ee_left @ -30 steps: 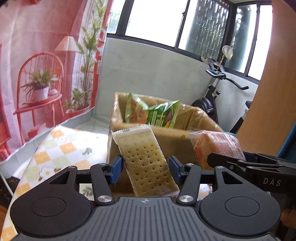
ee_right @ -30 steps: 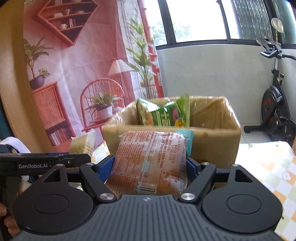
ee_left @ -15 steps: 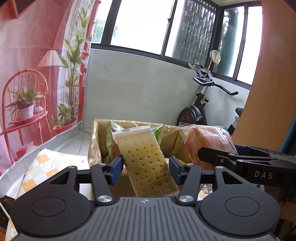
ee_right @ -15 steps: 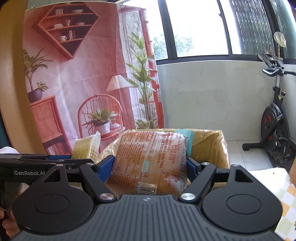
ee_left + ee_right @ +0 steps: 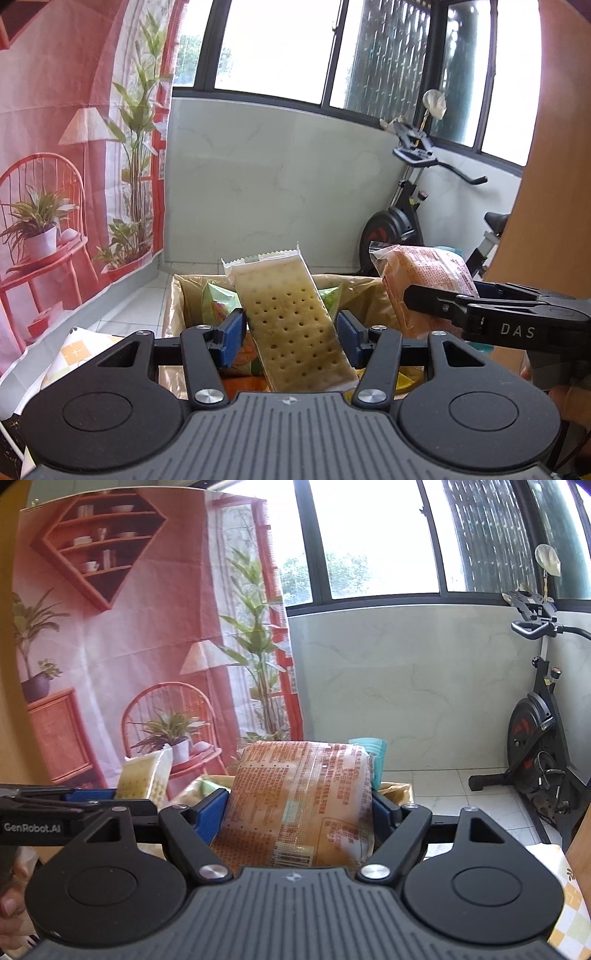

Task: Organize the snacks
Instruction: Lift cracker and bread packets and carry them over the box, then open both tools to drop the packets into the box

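Left wrist view: the left gripper (image 5: 291, 334) is seen with its blue fingers (image 5: 232, 336) clamped on a cracker pack (image 5: 291, 325), which is held tilted, its crimped top leaning left and far. Beyond and below the pack, an open cardboard box (image 5: 181, 295) is seen, lined with brownish plastic, with a green snack bag (image 5: 214, 302) standing inside at the left. At the right, the right gripper (image 5: 436, 306) is seen from the side, with an orange bread pack (image 5: 424, 273) held in it above the right part of the box. A corner of the checked tabletop (image 5: 74, 350) shows at the near left. An exercise bike (image 5: 402, 221) stands far right against a pale wall, and a red printed backdrop (image 5: 55, 147) hangs at the left.

Right wrist view: the right gripper (image 5: 299, 808) is seen with its fingers (image 5: 210, 812) closed on the bread pack (image 5: 303, 801), whose printed face is turned to the camera. Behind its top right corner a teal wrapper (image 5: 375, 753) sticks up; whether it is part of the same grip cannot be told. Only a sliver of the box rim (image 5: 397, 788) shows at the right, just past the pack. At the left, the left gripper (image 5: 92, 799) is seen side on with the cracker pack (image 5: 144, 775) rising from it. The bike (image 5: 535, 720) stands far right, and a patch of checked tabletop (image 5: 569, 915) lies at the near right.
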{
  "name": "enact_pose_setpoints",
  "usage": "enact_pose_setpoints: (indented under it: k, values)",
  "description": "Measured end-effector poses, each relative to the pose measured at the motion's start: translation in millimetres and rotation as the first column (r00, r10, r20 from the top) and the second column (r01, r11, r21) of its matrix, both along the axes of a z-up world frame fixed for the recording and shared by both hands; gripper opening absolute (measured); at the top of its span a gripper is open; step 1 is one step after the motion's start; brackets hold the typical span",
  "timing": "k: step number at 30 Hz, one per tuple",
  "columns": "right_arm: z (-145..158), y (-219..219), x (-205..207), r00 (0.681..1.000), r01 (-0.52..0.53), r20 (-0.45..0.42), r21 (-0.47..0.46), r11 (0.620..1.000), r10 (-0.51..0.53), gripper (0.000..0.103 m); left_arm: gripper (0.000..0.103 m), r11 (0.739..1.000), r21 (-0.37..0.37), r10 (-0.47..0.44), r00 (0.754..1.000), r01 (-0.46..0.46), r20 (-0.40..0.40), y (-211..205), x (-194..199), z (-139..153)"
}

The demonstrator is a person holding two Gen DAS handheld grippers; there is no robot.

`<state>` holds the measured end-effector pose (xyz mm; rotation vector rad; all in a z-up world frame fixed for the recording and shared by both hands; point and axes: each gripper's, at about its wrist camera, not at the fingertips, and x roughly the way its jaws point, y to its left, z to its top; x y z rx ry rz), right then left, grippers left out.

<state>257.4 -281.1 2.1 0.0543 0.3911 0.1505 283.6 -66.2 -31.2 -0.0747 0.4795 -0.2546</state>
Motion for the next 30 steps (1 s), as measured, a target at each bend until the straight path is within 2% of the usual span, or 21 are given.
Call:
enact_pose_setpoints:
  k: [7, 12, 19, 21, 24, 30]
  values:
    - [-24.1, -12.1, 47.7, 0.997, 0.012, -0.079, -0.007, 1.0, -0.012, 0.079, 0.057, 0.999, 0.042, -0.007, 0.998, 0.009, -0.063, -11.6, 37.9, -17.9]
    - [-39.2, -12.7, 64.8, 0.994, 0.03, -0.106, -0.023, 0.999, -0.032, 0.079, 0.057, 0.996, 0.093, -0.007, 0.995, 0.016, -0.095, -18.0, 53.9, -33.0]
    - [-51.1, -20.8, 84.8, 0.987, 0.06, -0.145, -0.02, 0.998, -0.063, 0.08, 0.058, 0.995, 0.103, 0.007, 0.991, 0.007, -0.137, -15.1, 69.8, -41.6]
    - [-53.4, -21.7, 91.4, 0.983, 0.048, -0.175, -0.015, 0.999, -0.05, 0.081, 0.068, 0.995, 0.1, 0.018, 0.99, -0.004, -0.139, -13.8, 70.9, -41.1]
    - [-55.2, -23.3, 97.8, 0.979, 0.055, -0.195, -0.002, 0.998, -0.055, 0.081, 0.075, 0.994, 0.105, 0.036, 0.992, -0.023, -0.121, -13.2, 70.6, -36.2]
    - [-53.0, -25.5, 96.1, 0.976, 0.082, -0.203, 0.033, 0.996, -0.073, 0.081, 0.076, 0.993, 0.108, 0.048, 0.993, -0.036, -0.108, -8.2, 64.5, -27.3]
